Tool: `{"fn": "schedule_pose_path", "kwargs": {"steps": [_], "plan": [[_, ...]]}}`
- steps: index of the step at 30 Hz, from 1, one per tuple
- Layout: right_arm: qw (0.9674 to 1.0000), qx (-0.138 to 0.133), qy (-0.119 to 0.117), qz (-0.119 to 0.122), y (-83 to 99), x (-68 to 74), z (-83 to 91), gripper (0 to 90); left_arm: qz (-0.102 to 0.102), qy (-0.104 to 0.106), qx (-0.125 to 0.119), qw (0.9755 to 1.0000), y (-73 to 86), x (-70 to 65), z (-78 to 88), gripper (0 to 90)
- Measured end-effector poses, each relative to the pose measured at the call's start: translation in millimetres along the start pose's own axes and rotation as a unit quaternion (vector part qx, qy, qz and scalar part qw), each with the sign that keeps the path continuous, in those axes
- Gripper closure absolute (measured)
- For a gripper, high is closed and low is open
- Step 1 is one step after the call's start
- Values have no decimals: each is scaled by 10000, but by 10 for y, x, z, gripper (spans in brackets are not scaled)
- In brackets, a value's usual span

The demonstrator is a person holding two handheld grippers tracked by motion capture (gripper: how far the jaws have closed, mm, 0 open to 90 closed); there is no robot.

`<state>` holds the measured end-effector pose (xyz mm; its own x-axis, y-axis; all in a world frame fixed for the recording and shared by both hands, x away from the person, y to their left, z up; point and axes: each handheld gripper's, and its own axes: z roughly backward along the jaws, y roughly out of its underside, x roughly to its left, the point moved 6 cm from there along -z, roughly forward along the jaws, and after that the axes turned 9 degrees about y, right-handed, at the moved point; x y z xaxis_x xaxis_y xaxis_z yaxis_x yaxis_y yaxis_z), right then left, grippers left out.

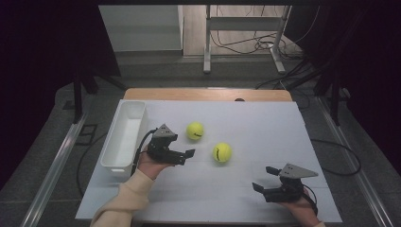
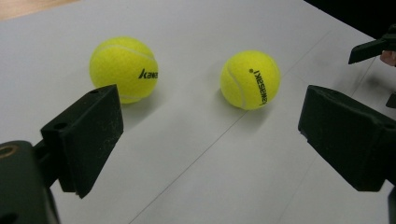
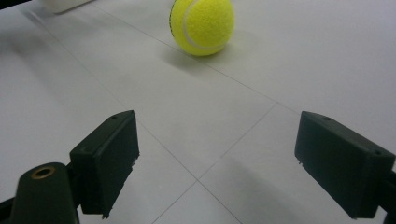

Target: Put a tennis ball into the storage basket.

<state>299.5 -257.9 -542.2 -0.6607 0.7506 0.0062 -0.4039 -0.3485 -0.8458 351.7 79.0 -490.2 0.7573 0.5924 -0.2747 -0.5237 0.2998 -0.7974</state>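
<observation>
Both tennis balls lie loose near the middle of the desk, and neither pair of tongs has hold of anything, so this looks like the approach before a first pick. The left tongs (image 1: 188, 155) gape wide, empty, low over the white sheet near the desk's left edge, pointed toward the nearer ball (image 1: 222, 152), with the farther ball (image 1: 195, 131) just beyond it. The right tongs (image 1: 265, 178), equally wide and empty, hover near the desk's front right corner. The next move probably calls for straddling a ball squarely, then closing before it rolls. The white bin (image 1: 124, 137) along the left edge seems the likely destination. Its inside is hard to make out.
</observation>
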Motion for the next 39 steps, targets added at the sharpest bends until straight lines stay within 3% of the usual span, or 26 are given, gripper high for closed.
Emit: {"fn": "schedule_pose_path", "kwargs": {"steps": [26, 39], "plan": [[9999, -37, -58, -85, -10, -22, 5, 144, -67, -207, 88, 9997, -390, 181, -224, 74], [10000, -2, -15, -38, -2, -27, 1, 144, 33, -416, 232, 9989, -484, 390, -417, 75]]}}
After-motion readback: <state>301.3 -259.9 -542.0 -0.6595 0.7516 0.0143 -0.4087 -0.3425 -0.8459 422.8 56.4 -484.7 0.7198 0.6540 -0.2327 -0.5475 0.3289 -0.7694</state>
